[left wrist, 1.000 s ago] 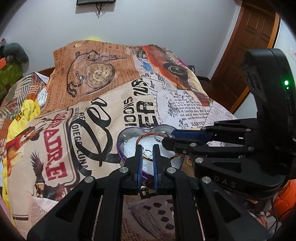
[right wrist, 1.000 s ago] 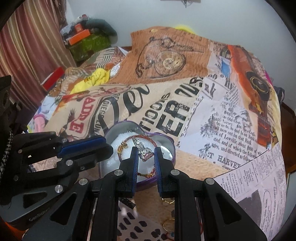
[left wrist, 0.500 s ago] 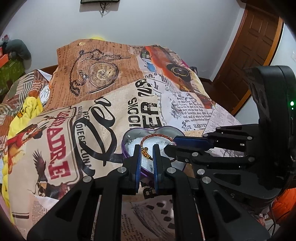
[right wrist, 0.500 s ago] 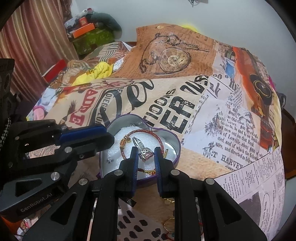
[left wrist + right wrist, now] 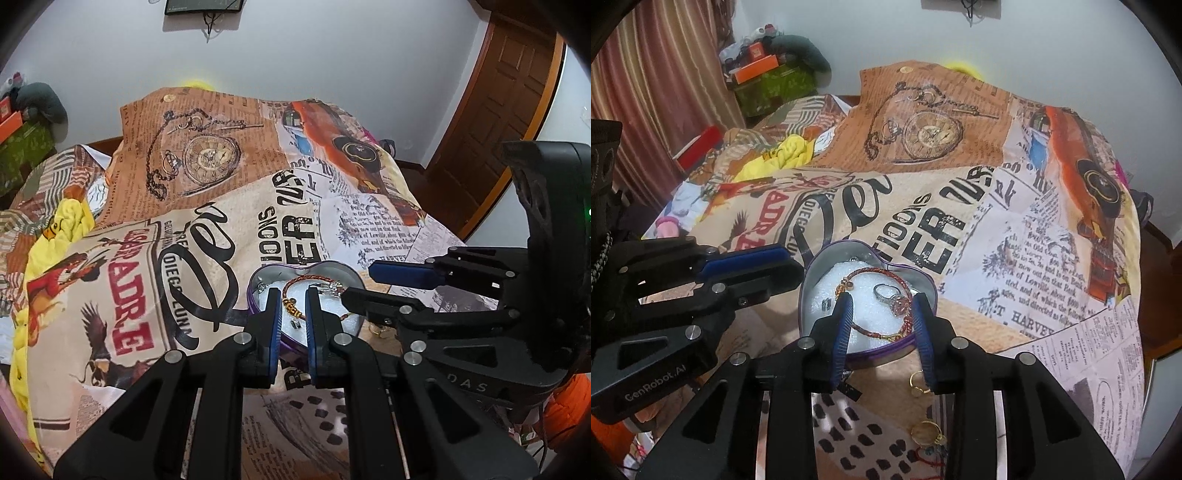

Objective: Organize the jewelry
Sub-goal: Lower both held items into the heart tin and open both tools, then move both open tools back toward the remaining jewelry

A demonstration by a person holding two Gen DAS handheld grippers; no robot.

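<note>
A purple heart-shaped tin (image 5: 812, 273) lined with white foam lies on the printed bedspread. In it are a red braided bracelet (image 5: 879, 273), a silver ring with a pink stone (image 5: 891, 297) and a small stud (image 5: 826, 303). My right gripper (image 5: 882, 300) hangs over the tin's near edge. Its jaws are opening, and the ring lies on the foam between the fingertips, touching neither pad. My left gripper (image 5: 292, 293) is shut over the tin (image 5: 255, 288) with nothing in it; the bracelet (image 5: 295, 284) shows beyond its tips. Each gripper appears beside the other: left (image 5: 750, 266), right (image 5: 360, 282).
Two gold rings (image 5: 918, 382) (image 5: 925, 432) and a tangle of thin red cord lie on the bedspread in front of the tin. A yellow cloth (image 5: 74, 218) is bunched at the left. A wooden door (image 5: 517, 110) stands at the far right.
The right jaws have spread apart, and the silver ring they held now rests on the foam in the tin. The left gripper stays shut above the tin.
</note>
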